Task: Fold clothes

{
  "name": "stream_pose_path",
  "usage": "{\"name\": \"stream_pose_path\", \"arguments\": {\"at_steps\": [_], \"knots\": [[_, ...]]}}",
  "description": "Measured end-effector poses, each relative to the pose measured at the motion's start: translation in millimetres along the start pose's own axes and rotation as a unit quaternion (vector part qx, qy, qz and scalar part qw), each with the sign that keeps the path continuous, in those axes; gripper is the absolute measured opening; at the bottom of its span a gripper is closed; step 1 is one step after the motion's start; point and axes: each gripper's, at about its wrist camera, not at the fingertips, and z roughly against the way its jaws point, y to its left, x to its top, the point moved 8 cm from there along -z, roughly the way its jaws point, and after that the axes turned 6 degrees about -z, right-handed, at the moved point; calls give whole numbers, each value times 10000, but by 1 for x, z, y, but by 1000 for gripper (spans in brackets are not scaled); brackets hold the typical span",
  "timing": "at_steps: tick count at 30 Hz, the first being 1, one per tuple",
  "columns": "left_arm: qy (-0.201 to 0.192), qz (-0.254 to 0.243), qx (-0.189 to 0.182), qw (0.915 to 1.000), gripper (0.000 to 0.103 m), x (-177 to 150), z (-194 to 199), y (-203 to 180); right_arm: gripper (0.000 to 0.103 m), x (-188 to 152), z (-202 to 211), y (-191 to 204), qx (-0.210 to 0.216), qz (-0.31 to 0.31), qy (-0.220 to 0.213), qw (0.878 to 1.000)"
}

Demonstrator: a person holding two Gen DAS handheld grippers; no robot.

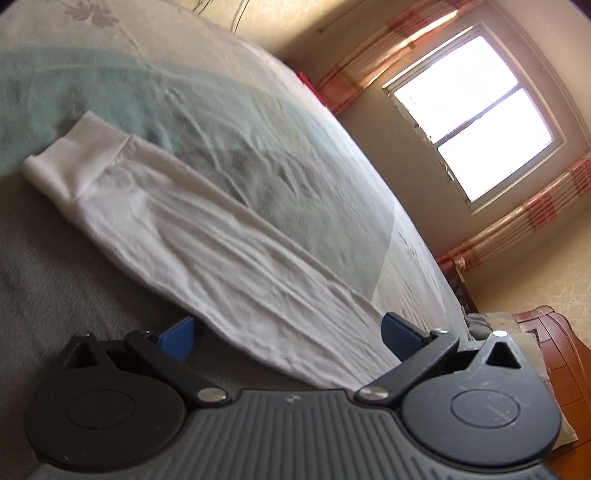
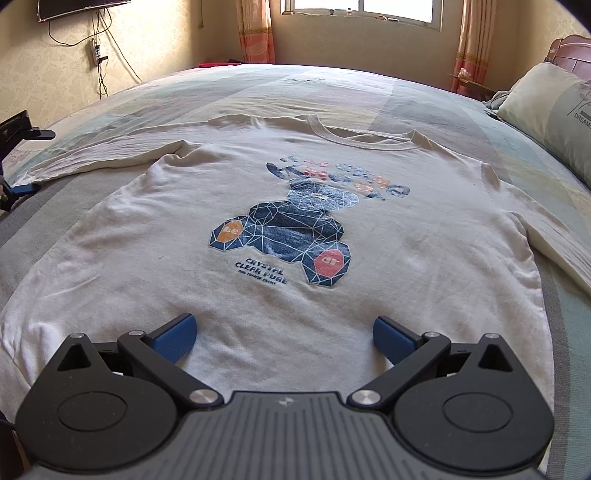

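Observation:
A white long-sleeved shirt (image 2: 258, 295) with a blue bear print (image 2: 284, 236) lies flat and front up on the bed (image 2: 332, 88). My right gripper (image 2: 286, 338) hovers open just over the shirt's lower hem, with cloth showing between its blue pads but nothing pinched. In the left wrist view one white sleeve (image 1: 221, 251) stretches away to its cuff (image 1: 74, 162). My left gripper (image 1: 290, 336) is open and straddles that sleeve, one pad on each side. In the right wrist view one of its blue fingers (image 2: 24, 189) shows at the far left by the sleeve.
The bed has a grey, green and cream patterned cover (image 1: 258, 147). A pillow (image 2: 546, 107) and a wooden headboard (image 2: 569, 51) are at the right. A window (image 2: 362, 7) with striped curtains is behind the bed, and a wall-mounted screen (image 2: 81, 7) with cables is at the left.

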Motion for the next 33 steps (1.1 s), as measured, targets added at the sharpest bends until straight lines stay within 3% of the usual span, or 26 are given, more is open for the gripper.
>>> {"name": "stream_pose_path", "arguments": {"at_steps": [5, 15, 18, 21, 24, 29, 33], "knots": [[-473, -97, 368, 9982, 102, 12, 6, 13, 103, 0, 0, 0, 4, -9, 4, 10000], [-1255, 411, 662, 9890, 102, 39, -22, 26, 103, 1, -1, 1, 20, -31, -16, 10000], [-1172, 355, 518, 9911, 102, 34, -23, 16, 103, 2, 2, 1, 88, -85, -10, 9999], [-1198, 211, 655, 9904, 102, 40, -32, 21, 103, 6, 6, 4, 259, -194, -1, 9995], [-1155, 209, 862, 9893, 102, 51, -41, 23, 103, 21, 19, 17, 450, -211, -127, 9987], [-963, 316, 610, 9930, 102, 45, -43, 8, 103, 62, 40, 50, 920, -282, -349, 9947], [-926, 321, 659, 9930, 102, 43, -41, 7, 103, 77, 48, 72, 1236, -249, -540, 9906]]}}
